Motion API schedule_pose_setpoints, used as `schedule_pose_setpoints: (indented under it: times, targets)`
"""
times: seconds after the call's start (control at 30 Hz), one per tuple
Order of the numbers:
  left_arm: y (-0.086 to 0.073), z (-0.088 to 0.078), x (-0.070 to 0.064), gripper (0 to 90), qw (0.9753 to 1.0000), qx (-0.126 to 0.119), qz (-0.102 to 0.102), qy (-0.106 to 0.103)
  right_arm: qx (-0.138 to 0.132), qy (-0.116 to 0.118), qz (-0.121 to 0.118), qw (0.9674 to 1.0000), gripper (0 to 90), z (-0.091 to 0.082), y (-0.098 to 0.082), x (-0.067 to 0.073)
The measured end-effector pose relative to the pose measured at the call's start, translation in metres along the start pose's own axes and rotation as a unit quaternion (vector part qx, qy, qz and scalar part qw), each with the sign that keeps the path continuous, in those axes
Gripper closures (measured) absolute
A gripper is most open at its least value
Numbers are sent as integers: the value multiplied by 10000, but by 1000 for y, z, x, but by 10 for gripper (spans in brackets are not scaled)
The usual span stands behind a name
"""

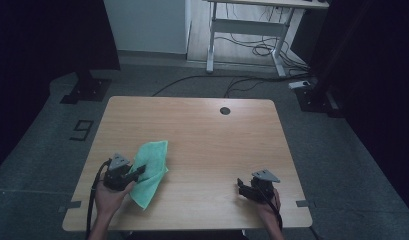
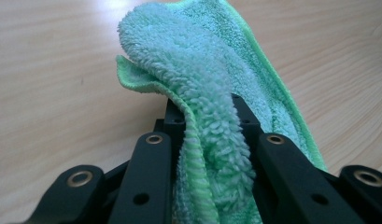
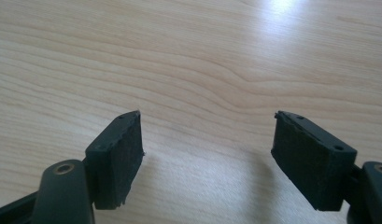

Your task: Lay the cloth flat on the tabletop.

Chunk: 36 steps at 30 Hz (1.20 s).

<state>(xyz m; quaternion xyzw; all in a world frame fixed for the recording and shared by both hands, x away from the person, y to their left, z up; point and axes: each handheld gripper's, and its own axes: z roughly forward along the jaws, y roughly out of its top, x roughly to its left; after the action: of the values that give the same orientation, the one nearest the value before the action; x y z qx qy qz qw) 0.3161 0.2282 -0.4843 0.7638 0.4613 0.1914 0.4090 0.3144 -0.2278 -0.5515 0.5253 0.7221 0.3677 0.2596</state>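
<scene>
A green terry cloth [image 1: 152,167] lies partly on the wooden table [image 1: 212,145] at the left, one edge lifted. My left gripper [image 1: 139,171] is shut on that edge. In the left gripper view a bunched fold of the cloth [image 2: 202,70] sits pinched between the two black jaws of the left gripper [image 2: 205,105], and the rest hangs down toward the table. My right gripper [image 1: 240,184] rests low near the table's front right. In its own view the right gripper [image 3: 207,140] is open, with bare wood between the pads [image 3: 116,156].
A round cable hole [image 1: 225,110] sits near the table's far edge. Beyond the table stand a white desk frame [image 1: 244,27] with loose cables on the floor, and black stand bases [image 1: 86,90] at far left and far right.
</scene>
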Motion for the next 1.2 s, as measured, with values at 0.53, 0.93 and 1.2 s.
schedule_pose_setpoints:
  times: [0.53, 0.93, 1.2]
  targets:
    - [53, 53, -45, 740, 9990, 78, 311, -320, -85, 236, -108, 9996, 270, 8, 12, 9]
    - [58, 119, -79, 724, 9969, 394, 451, -519, -90, 197, -152, 9997, 285, 7, 12, 10]
    - [54, 115, -80, 372, 9972, 203, 280, -668, -73, 145, -232, 9996, 287, 11, 17, 16]
